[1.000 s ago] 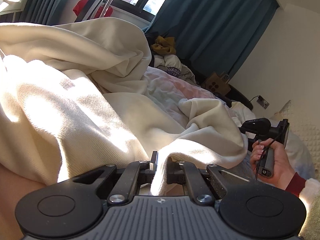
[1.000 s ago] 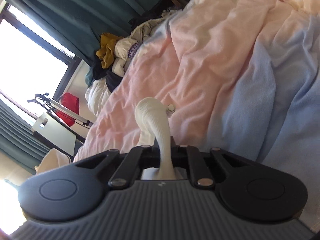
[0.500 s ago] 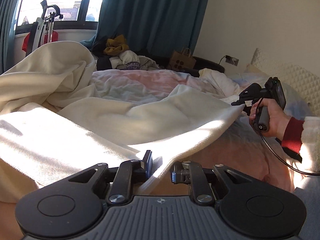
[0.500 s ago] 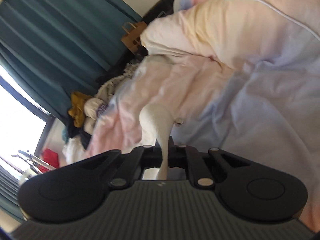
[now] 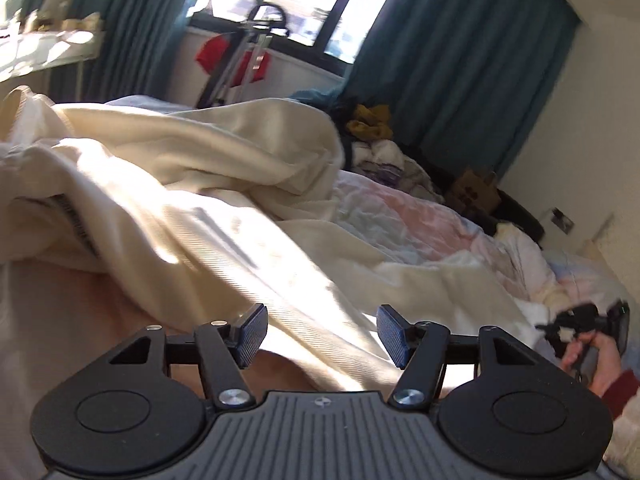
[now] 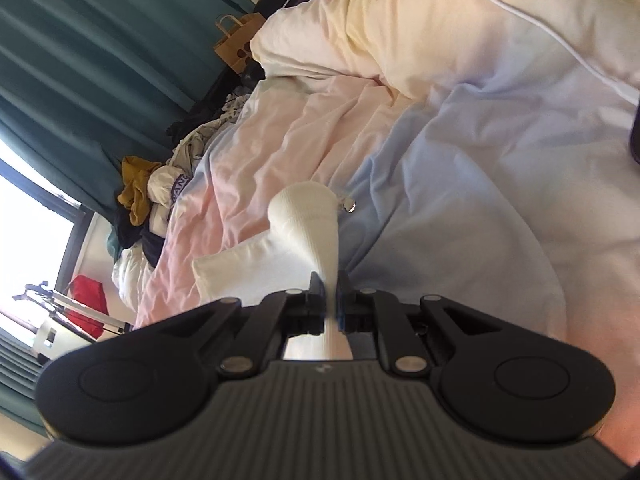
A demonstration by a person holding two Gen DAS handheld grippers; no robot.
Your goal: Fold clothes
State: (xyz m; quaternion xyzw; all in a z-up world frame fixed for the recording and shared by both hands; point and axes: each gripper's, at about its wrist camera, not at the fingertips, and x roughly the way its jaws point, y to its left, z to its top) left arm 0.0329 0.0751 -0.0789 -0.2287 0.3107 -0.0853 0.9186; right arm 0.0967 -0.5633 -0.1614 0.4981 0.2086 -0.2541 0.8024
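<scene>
A large cream knit garment lies rumpled across the bed in the left wrist view. My left gripper is open just above its near edge, jaws wide apart, nothing between them. My right gripper is shut on a cream fold of the garment, which stands up from between the jaws over the bed. The right gripper and the hand holding it also show at the far right of the left wrist view.
The bed has a pink and pale blue duvet and a cream pillow. A pile of clothes lies by the teal curtains. A brown paper bag stands beyond the bed. A red item on a rack stands under the window.
My left gripper has opened and let go of the cream garment's edge, which now lies on the bed. My right gripper stays shut on its fold and has shifted a little.
</scene>
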